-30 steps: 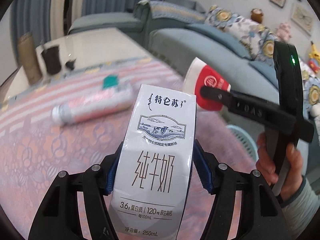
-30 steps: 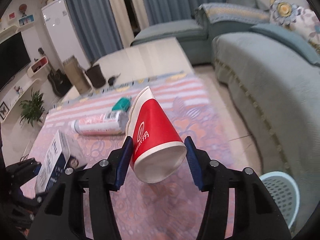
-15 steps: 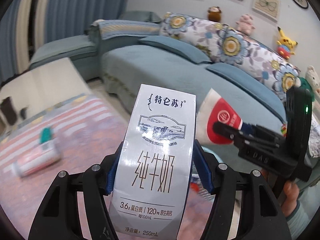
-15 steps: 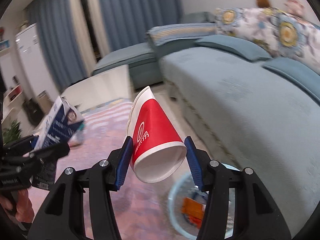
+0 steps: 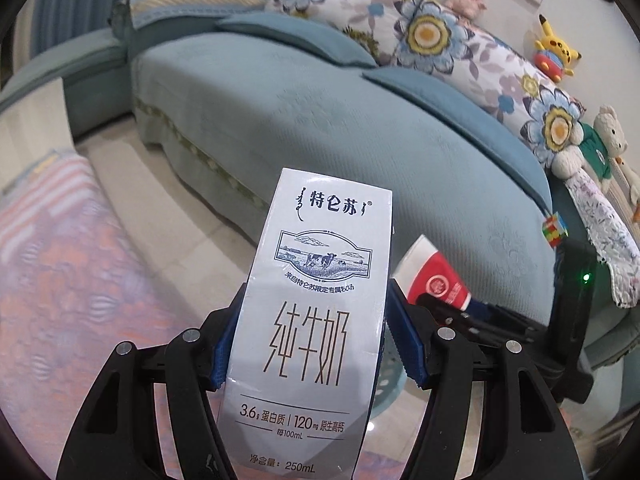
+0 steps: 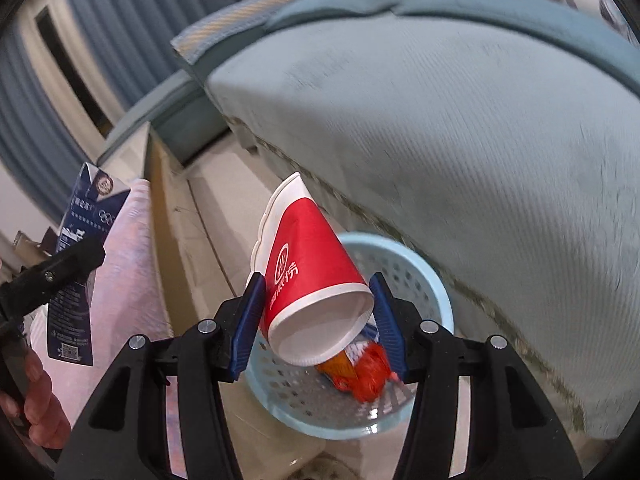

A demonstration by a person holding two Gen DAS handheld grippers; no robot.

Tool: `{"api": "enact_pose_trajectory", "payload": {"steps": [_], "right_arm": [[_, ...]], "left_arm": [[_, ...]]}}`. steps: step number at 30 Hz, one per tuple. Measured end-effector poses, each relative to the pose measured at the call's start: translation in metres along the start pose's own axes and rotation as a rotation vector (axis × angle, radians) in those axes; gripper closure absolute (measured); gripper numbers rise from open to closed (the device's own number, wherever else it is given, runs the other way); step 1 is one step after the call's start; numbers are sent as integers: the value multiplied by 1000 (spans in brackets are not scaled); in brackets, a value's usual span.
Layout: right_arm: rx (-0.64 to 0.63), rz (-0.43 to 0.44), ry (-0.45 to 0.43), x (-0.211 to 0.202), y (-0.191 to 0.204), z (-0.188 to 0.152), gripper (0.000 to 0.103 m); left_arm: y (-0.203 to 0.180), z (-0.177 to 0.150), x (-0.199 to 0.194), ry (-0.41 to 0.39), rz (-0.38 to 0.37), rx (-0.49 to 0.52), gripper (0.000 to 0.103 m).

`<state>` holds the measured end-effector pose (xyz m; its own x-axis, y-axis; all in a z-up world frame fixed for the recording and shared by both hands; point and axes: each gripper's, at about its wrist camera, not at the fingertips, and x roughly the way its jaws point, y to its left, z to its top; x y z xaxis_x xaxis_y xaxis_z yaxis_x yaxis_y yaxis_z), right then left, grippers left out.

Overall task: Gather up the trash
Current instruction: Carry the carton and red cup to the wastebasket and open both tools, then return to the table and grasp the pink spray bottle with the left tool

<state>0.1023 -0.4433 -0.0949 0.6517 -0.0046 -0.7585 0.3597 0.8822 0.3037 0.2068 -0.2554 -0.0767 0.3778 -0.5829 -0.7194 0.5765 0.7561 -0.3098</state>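
Observation:
A white milk carton (image 5: 316, 320) with a cow picture stands upright in my left gripper (image 5: 316, 340), whose blue pads press on its two sides. My right gripper (image 6: 318, 312) is shut on a red and white paper cup (image 6: 312, 280), which lies tilted with its mouth toward the camera. Right under the cup is a light blue perforated basket (image 6: 436, 280) on the floor, with an orange and red wrapper (image 6: 360, 368) inside. In the left wrist view the cup (image 5: 434, 280) hangs just right of the carton, and a strip of the basket (image 5: 390, 376) shows below. The carton (image 6: 86, 248) appears at the left of the right wrist view.
A teal sofa (image 5: 320, 112) with flowered cushions runs close behind the basket. The table with its pink striped cloth (image 5: 60, 260) lies to the left, with a strip of pale floor (image 5: 168, 216) between. A hand (image 6: 40, 412) holds the left gripper. A puzzle cube (image 5: 554, 228) sits on the sofa.
Both grippers have swung away from the table toward the sofa and dipped, each keeping its load. The basket has come into view and now lies under the cup.

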Motion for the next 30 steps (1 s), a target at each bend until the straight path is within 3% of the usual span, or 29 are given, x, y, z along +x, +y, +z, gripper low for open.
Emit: {"api": "enact_pose_trajectory", "payload": {"steps": [6,8,17,24,30], "right_arm": [[39,-30,47,15,-13,-7,51],[48,-32,53,18,-16,-7,51],[45,-25,61,16,-11,-16,51],[-21,56,29,10,33,-12,51],[-111,143,-14,2,95,-7,51]], "left_arm": [[-3,-10,21,52,-39,13,36],[0,-12,19,48,-35,8,30],[21,-16,1,27,-34,-21,30],[50,-20,-30,-16,-7,-66,30],[99,-25,-83,-90,68,-127,30]]}}
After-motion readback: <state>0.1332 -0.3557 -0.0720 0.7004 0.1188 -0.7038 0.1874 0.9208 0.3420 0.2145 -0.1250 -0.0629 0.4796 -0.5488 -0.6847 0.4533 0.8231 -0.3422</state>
